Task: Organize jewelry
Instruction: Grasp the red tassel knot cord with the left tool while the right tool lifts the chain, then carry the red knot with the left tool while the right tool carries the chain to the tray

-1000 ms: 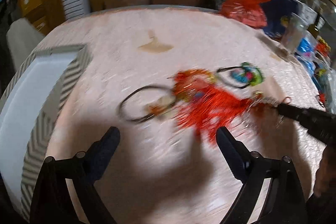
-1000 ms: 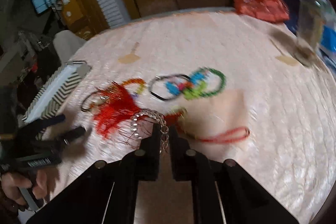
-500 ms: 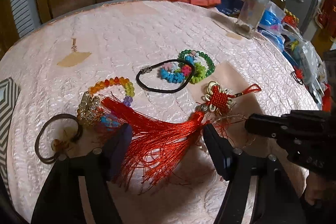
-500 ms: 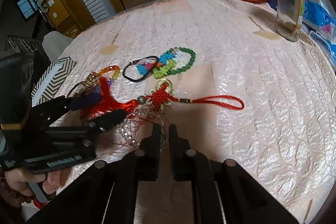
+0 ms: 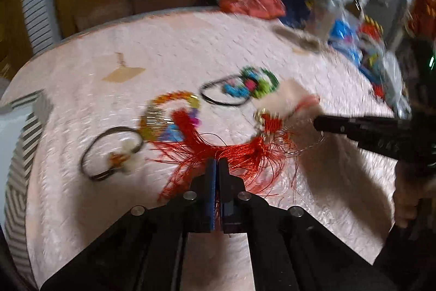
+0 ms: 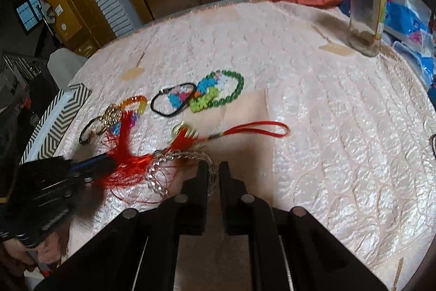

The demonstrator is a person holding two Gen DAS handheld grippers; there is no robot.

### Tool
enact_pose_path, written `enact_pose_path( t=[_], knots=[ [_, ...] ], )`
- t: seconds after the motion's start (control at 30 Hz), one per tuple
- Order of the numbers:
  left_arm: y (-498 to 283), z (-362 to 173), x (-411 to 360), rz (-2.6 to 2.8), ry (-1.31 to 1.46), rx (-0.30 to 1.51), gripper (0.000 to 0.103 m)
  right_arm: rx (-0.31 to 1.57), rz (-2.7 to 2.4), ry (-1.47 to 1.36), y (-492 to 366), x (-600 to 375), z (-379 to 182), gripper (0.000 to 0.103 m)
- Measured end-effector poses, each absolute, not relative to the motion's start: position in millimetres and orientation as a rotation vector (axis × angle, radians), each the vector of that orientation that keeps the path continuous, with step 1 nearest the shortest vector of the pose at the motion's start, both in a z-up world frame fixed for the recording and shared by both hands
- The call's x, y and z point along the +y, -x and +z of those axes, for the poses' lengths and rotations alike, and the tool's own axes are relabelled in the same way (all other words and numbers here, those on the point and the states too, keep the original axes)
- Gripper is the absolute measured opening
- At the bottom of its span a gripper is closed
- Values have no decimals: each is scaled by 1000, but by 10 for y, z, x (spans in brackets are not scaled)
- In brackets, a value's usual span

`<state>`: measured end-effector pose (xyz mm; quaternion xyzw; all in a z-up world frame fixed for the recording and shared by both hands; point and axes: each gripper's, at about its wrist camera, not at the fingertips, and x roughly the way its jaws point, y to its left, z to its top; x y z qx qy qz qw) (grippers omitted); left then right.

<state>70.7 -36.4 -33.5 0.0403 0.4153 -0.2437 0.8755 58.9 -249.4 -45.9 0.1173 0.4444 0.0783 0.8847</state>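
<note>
On the pink quilted tablecloth (image 6: 313, 105) I count one red tassel charm (image 6: 128, 160), pinched in my just-closed left gripper (image 5: 217, 164), and one clear bead bracelet (image 6: 174, 158), clamped in my right gripper (image 6: 214, 168). Five bracelets lie beyond them. One chevron box (image 6: 58, 116) sits at the left edge; bare cloth lies rightward.

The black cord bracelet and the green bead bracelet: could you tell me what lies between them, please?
Small blue, pink and lime bead pieces lie between black cord bracelet and green bead bracelet, clearest in right wrist view.
</note>
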Motion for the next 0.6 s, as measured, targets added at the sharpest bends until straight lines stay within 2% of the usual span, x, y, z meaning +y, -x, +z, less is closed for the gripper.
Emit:
enact_pose_path(
  t=[0.6],
  knots=[
    [-446, 703, 577, -415, 73, 675, 19, 811, 212, -259, -549, -2396, -128, 8]
  ],
)
